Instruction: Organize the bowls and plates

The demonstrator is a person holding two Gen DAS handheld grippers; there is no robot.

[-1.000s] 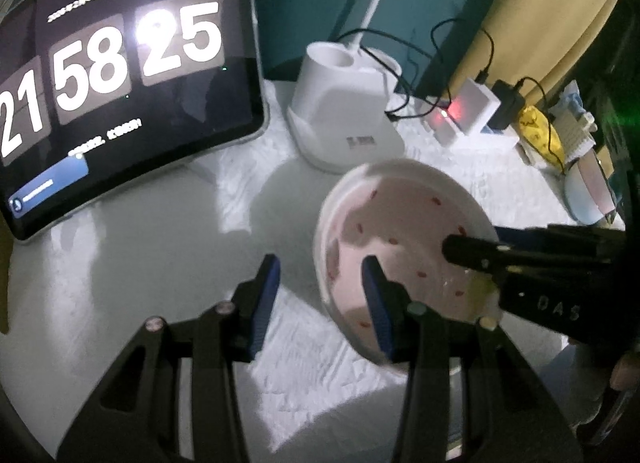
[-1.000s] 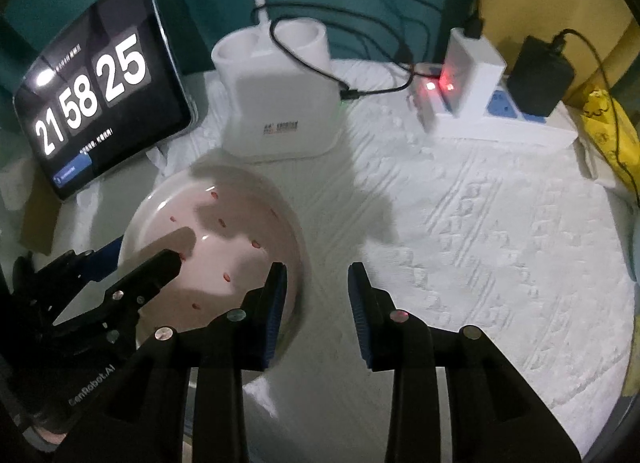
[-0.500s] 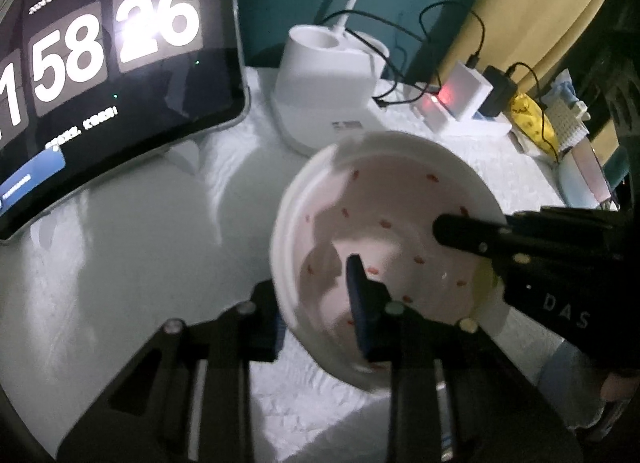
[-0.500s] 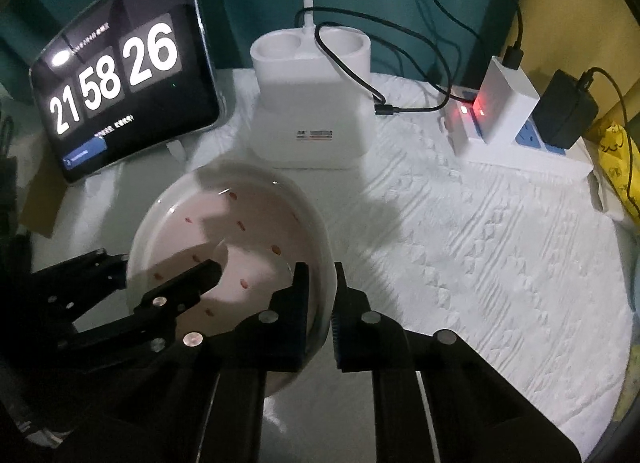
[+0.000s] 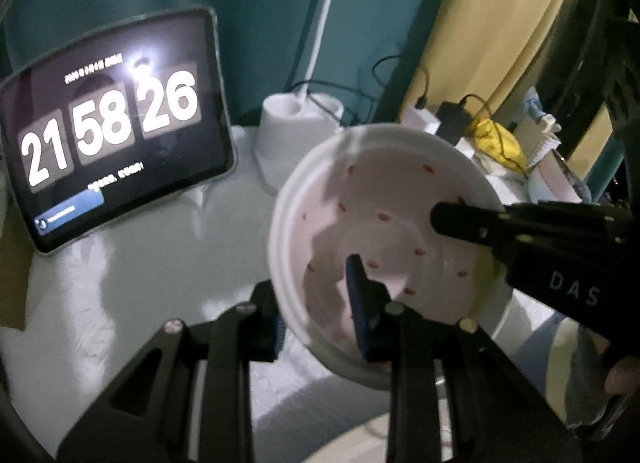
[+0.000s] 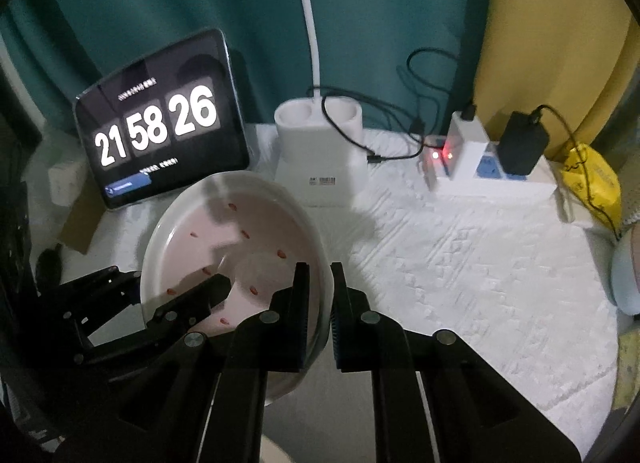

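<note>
Gripping a white bowl (image 6: 256,247) with small red flecks inside, from 2 opposite sides: left gripper (image 5: 320,303) clamped over the near-left rim, 1 blue pad inside and 1 outside; right gripper (image 6: 318,303) clamped over the right rim, likewise 1 pad inside, 1 outside. Seen also in the left wrist view as the same bowl (image 5: 384,199), tilted, with the right gripper (image 5: 520,235) reaching in from the right. Held raised above the white textured cloth (image 6: 460,263), near-left part of the scene, with the left gripper (image 6: 160,303) entering from the left in the right wrist view. Hard to judge how high above the cloth.

Standing just behind the bowl, on the far left: a tablet (image 6: 160,131) propped upright, showing 21 58 26. Sitting to its right, at the far middle: a white lamp base (image 6: 320,155) with a white stalk rising from it and a black cable draped over it. Lying further right along the far edge: a white power strip (image 6: 492,175) with a red light, a black adapter (image 6: 522,143) plugged in. Resting at the far right: a yellow bag (image 6: 592,183).
</note>
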